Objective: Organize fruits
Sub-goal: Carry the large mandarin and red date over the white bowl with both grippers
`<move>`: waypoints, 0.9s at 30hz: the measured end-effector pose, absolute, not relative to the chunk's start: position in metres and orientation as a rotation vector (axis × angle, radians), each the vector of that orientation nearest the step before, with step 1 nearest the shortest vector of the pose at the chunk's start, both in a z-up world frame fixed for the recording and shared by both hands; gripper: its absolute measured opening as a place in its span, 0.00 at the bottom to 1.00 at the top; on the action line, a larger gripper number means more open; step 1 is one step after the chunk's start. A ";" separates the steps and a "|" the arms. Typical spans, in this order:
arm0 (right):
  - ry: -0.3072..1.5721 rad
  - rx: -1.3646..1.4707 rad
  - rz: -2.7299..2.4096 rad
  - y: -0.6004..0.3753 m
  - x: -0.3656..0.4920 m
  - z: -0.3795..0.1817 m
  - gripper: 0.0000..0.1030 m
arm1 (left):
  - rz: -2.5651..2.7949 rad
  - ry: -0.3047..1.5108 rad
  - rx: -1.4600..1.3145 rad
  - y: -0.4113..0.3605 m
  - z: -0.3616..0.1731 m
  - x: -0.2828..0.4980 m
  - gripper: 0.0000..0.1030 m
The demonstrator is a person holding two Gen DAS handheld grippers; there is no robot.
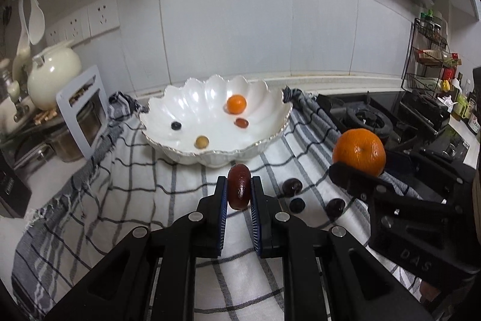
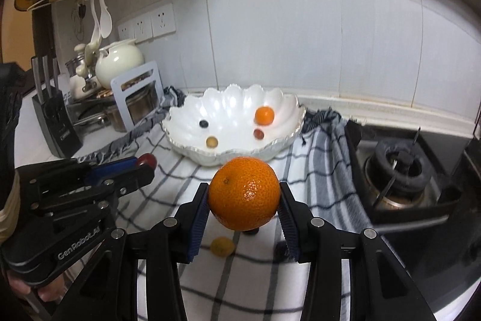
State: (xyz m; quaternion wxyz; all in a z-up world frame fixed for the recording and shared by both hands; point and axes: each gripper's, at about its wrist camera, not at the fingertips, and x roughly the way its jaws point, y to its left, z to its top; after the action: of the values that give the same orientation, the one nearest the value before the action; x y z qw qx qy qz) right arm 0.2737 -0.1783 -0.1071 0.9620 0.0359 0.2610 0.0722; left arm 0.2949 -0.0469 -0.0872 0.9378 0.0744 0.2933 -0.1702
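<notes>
The left gripper pinches a date, its long axis upright between the pads; the right gripper clamps an orange. The bowl sits just above both, centre frame.

White tiled wall; gas hob

The bowl sits on the cloth at the far side, four fruits inside. Nearer, loose fruits lie on the cloth. The stove lies right, the jar far left.
</notes>
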 end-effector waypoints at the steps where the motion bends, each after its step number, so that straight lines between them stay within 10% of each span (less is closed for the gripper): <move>1: 0.523 0.069 0.145 -0.178 0.275 -0.104 0.44 | -0.345 0.592 0.150 -0.046 -0.084 0.295 0.16; 27: 0.490 0.015 0.178 -0.171 0.347 -0.056 0.44 | -0.257 0.455 0.137 -0.026 -0.039 0.334 0.16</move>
State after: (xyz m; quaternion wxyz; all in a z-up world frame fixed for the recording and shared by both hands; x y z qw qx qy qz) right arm 0.3474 -0.1709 -0.0561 0.9662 0.0073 0.2422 0.0878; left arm 0.3339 -0.0263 -0.0385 0.9638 0.0678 0.2245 -0.1271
